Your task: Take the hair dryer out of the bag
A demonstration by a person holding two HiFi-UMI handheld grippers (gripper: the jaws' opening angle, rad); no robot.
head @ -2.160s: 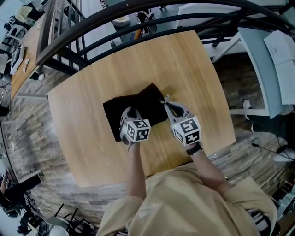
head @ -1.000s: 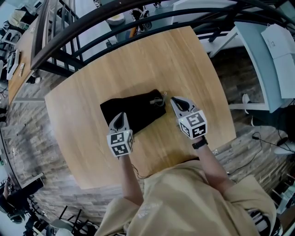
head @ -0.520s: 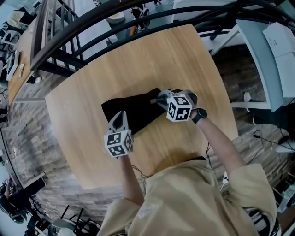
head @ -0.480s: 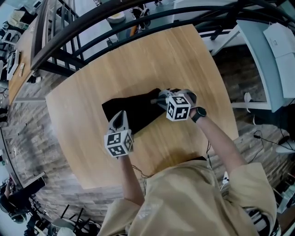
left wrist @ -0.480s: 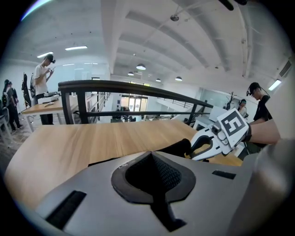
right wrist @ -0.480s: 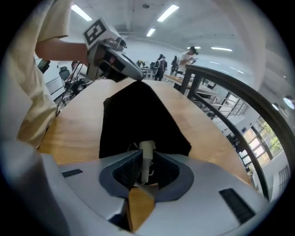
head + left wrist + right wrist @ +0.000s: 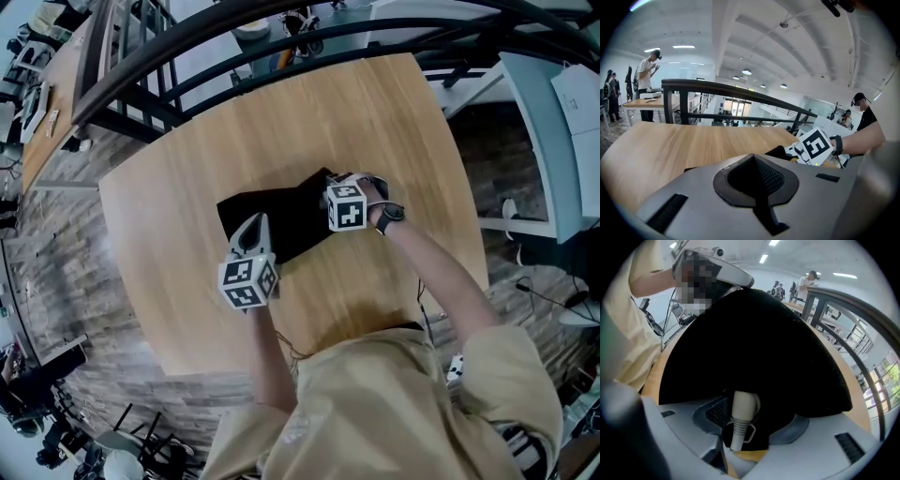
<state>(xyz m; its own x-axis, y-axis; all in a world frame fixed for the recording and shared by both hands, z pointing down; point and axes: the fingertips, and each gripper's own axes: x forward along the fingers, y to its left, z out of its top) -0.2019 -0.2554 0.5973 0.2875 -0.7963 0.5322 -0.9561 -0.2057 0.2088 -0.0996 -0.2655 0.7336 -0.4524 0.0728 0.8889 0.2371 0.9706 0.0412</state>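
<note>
The right gripper (image 7: 757, 427) has just been opening its fingers wide, astride the cream plastic hair dryer (image 7: 742, 411) in the black cloth bag (image 7: 754, 343). If they close off-centre, they may pinch cloth. The left gripper (image 7: 757, 183) has its fingers closed and empty.

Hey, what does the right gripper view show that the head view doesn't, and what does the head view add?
Only the right gripper view: a cream plastic handle end with a ribbed collar pokes from the black fabric bag, between the jaws of the right gripper, which have just been opening. Only the head view: the whole light wooden table and the left gripper, shut, at the bag's near edge. Both: the bag and the right gripper at its end.
</note>
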